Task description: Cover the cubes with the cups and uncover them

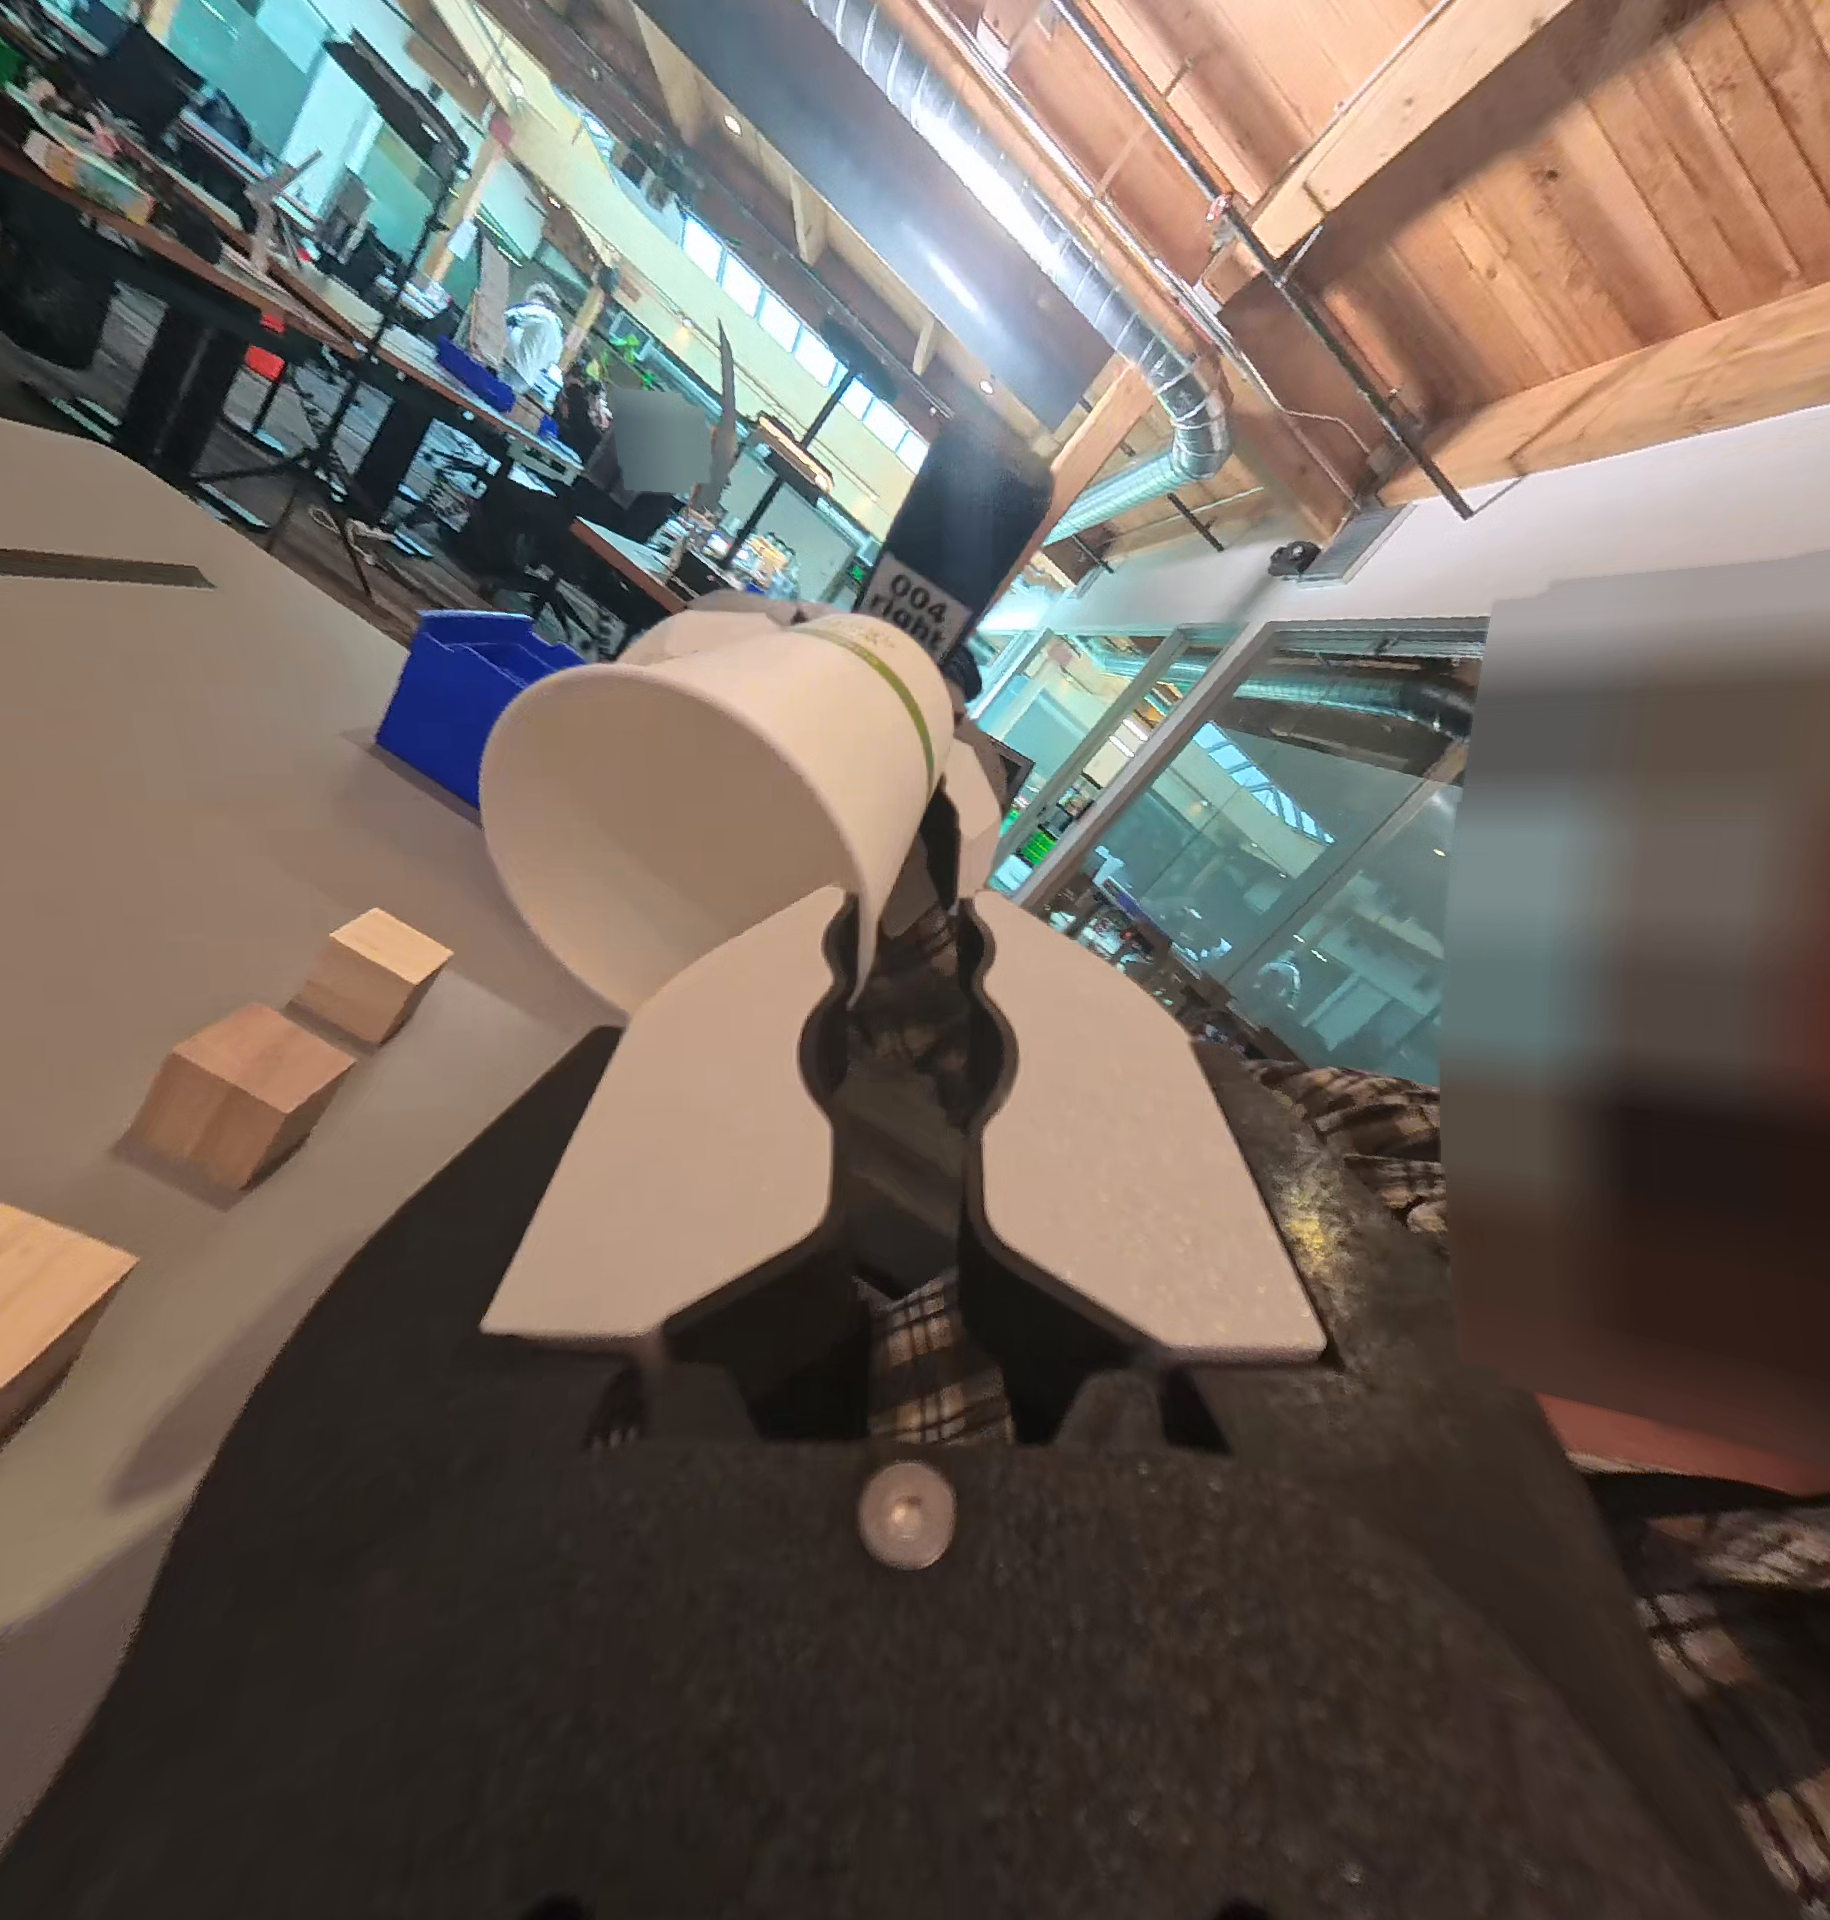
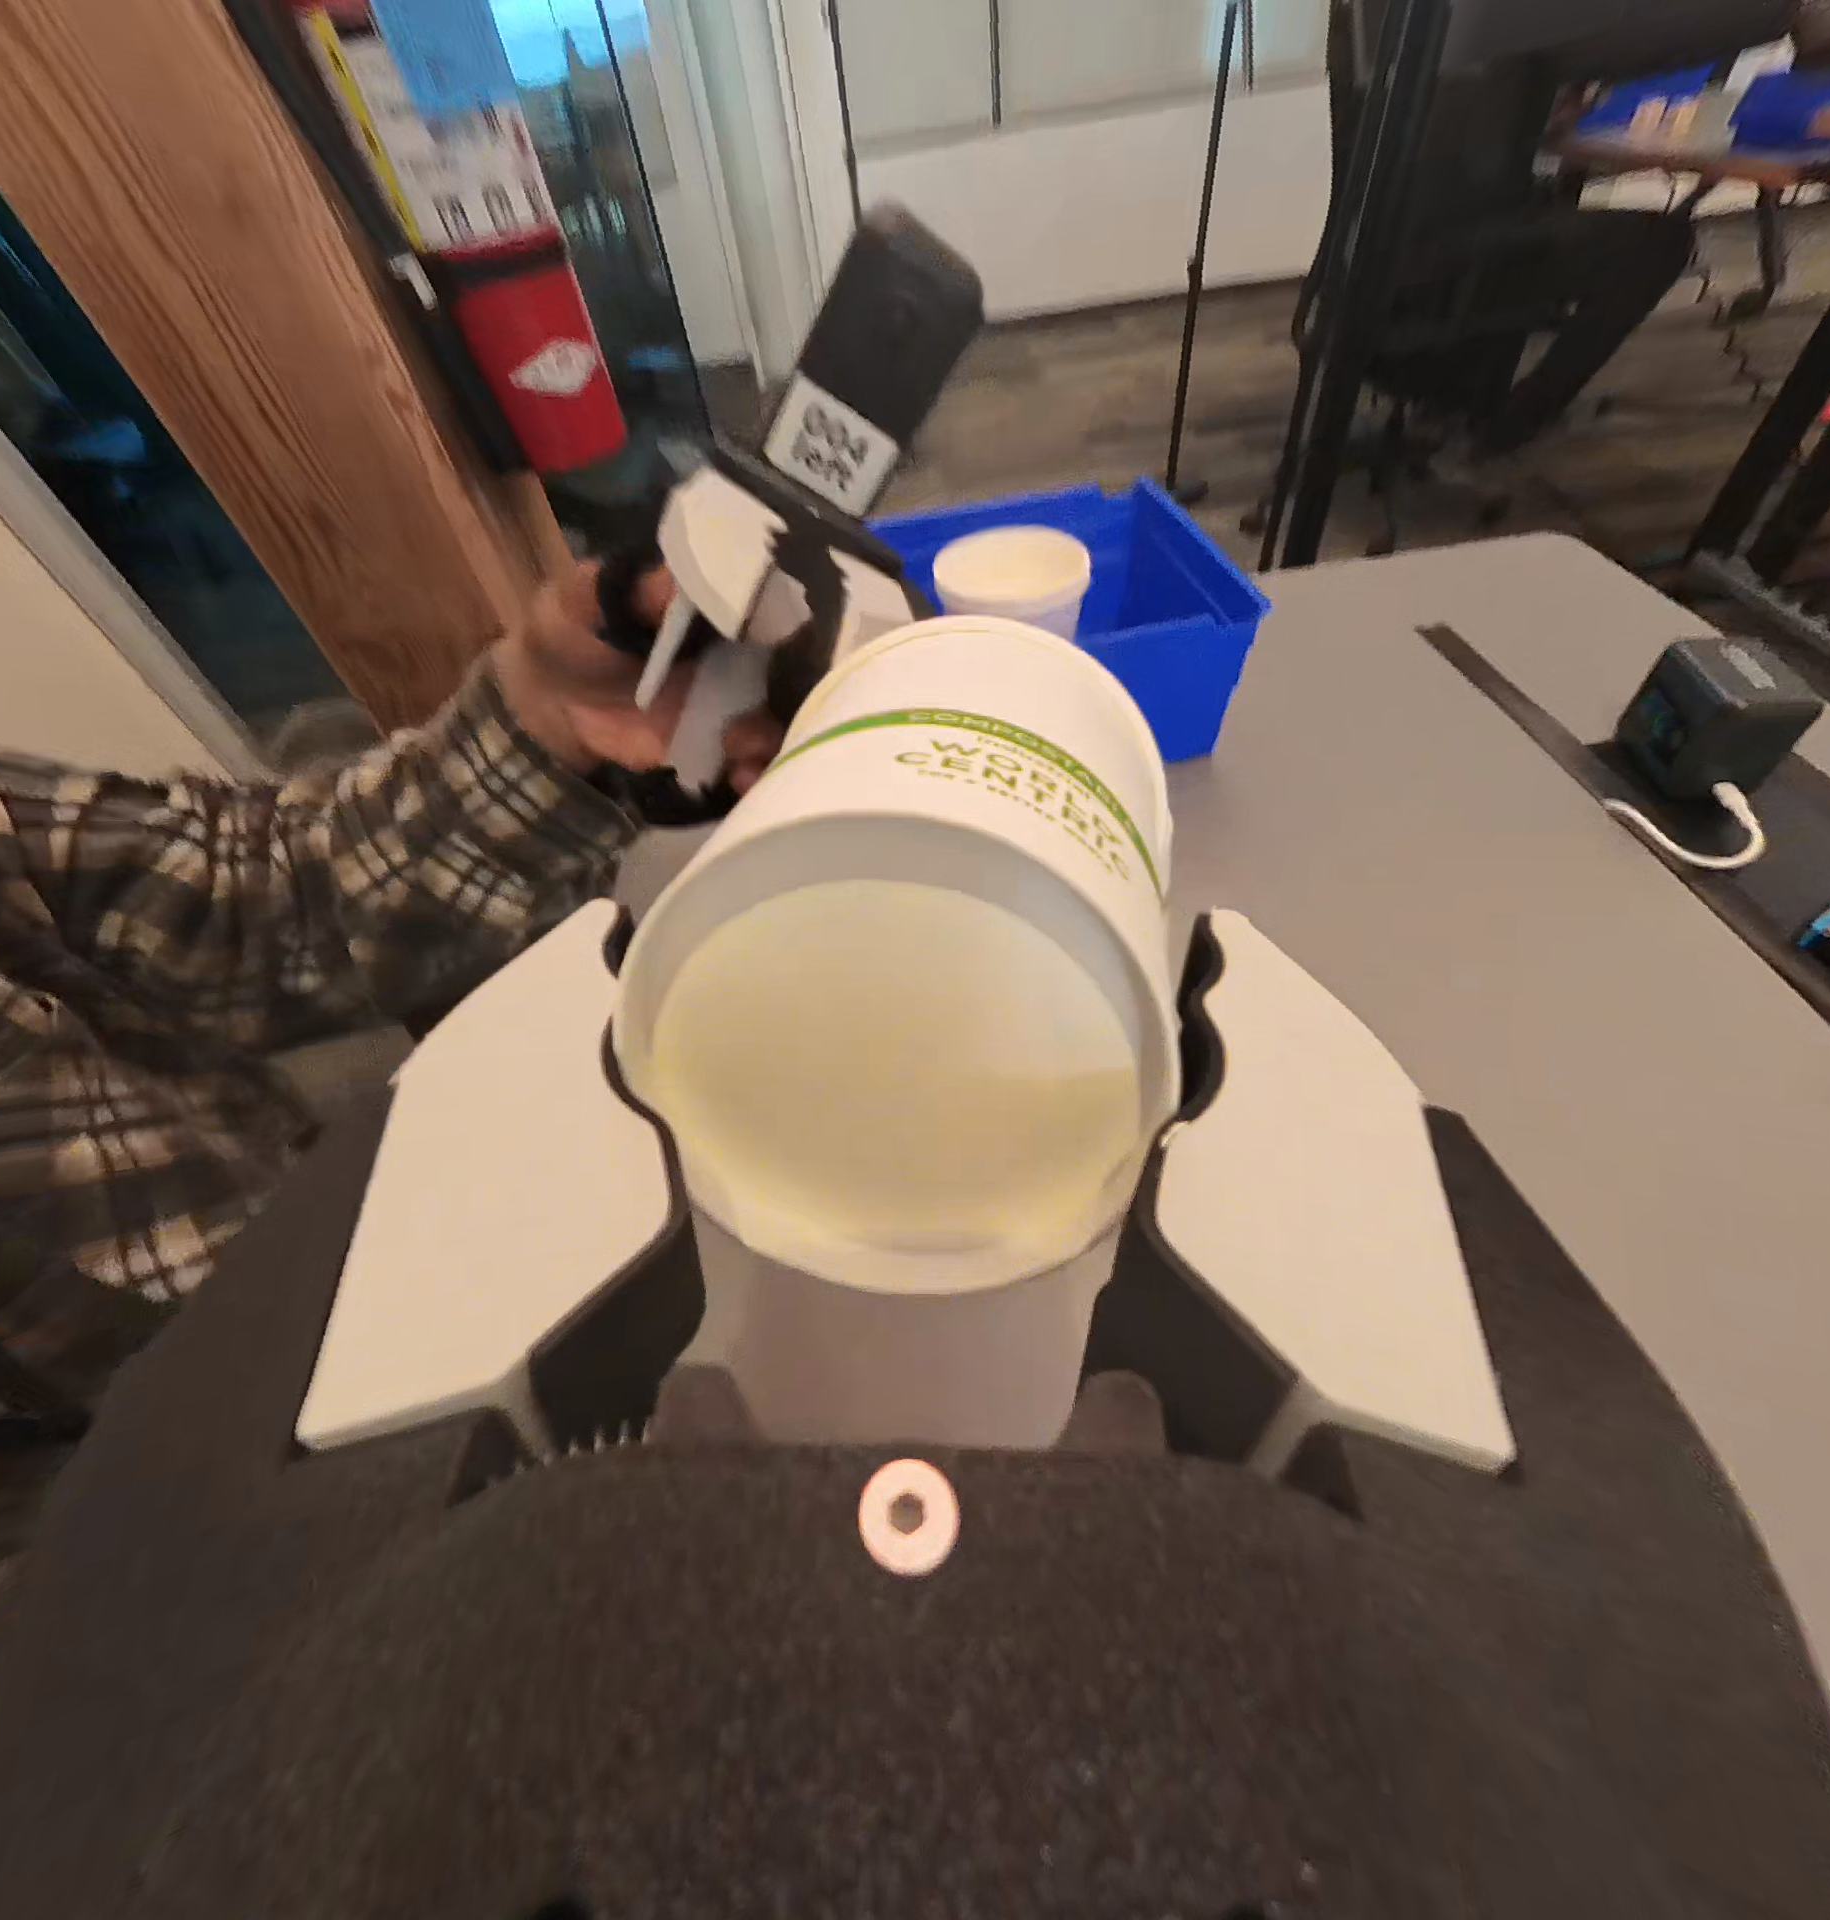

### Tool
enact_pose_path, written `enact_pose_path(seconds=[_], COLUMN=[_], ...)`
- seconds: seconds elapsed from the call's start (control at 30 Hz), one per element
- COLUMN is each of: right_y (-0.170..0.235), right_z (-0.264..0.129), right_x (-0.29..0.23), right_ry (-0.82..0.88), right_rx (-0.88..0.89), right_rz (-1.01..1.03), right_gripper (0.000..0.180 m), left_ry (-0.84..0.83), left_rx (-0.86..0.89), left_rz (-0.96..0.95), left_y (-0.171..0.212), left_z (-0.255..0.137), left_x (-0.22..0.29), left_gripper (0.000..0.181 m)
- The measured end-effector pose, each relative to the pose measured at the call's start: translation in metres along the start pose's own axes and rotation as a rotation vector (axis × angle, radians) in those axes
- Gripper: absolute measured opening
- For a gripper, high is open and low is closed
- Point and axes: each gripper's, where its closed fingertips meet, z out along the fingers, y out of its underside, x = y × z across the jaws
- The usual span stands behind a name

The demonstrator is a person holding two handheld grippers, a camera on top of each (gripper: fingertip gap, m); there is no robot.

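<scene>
My right gripper (image 2: 911,935) is shut on a white paper cup (image 2: 994,748) near its base and holds it on its side above the grey table (image 2: 1410,935), mouth facing away. In the left wrist view the same cup (image 1: 703,790) points its mouth down-left, with the right gripper (image 1: 849,717) behind it. My left gripper (image 1: 911,914) has its jaws a little apart and holds nothing. Its left fingertip is at the cup's rim; I cannot tell whether they touch. Three wooden cubes (image 1: 371,971) (image 1: 241,1091) (image 1: 17,1309) sit uncovered on the table.
A blue bin (image 2: 1181,582) at the table's far edge holds another white cup (image 2: 1010,577); the bin also shows in the left wrist view (image 1: 454,696). A black device with a white cable (image 2: 1711,727) lies at the right. A plaid sleeve (image 2: 163,935) reaches in from the left.
</scene>
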Motion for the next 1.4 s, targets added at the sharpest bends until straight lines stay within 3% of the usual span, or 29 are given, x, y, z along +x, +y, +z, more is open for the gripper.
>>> enact_pose_path(seconds=[0.1, 0.3, 0.5, 0.73, 0.97, 1.4], right_y=[0.008, 0.036, 0.076, 0.112, 0.134, 0.156], right_z=[0.000, 0.018, 0.054, 0.078, 0.085, 0.091], right_x=[0.014, 0.047, 0.067, 0.078, 0.077, 0.078], right_ry=[0.036, 0.064, 0.014, -0.029, -0.072, -0.105], right_rx=[-0.200, -0.606, -0.875, -1.039, -1.142, -1.157], right_rz=[-0.044, -0.106, -0.128, -0.125, -0.132, -0.093], right_gripper=[0.098, 0.098, 0.099, 0.098, 0.099, 0.099], left_ry=[-0.093, -0.437, -0.596, -0.690, -0.683, -0.707], left_rx=[0.034, 0.112, 0.156, 0.098, 0.141, 0.111], left_rz=[0.052, 0.288, 0.437, 0.555, 0.563, 0.574], left_y=[-0.008, -0.031, -0.031, -0.031, -0.038, -0.036], left_z=[-0.019, -0.082, -0.113, -0.122, -0.134, -0.134], left_x=[0.000, 0.015, 0.032, 0.038, 0.044, 0.035], left_gripper=[0.027, 0.029, 0.028, 0.027, 0.027, 0.027])
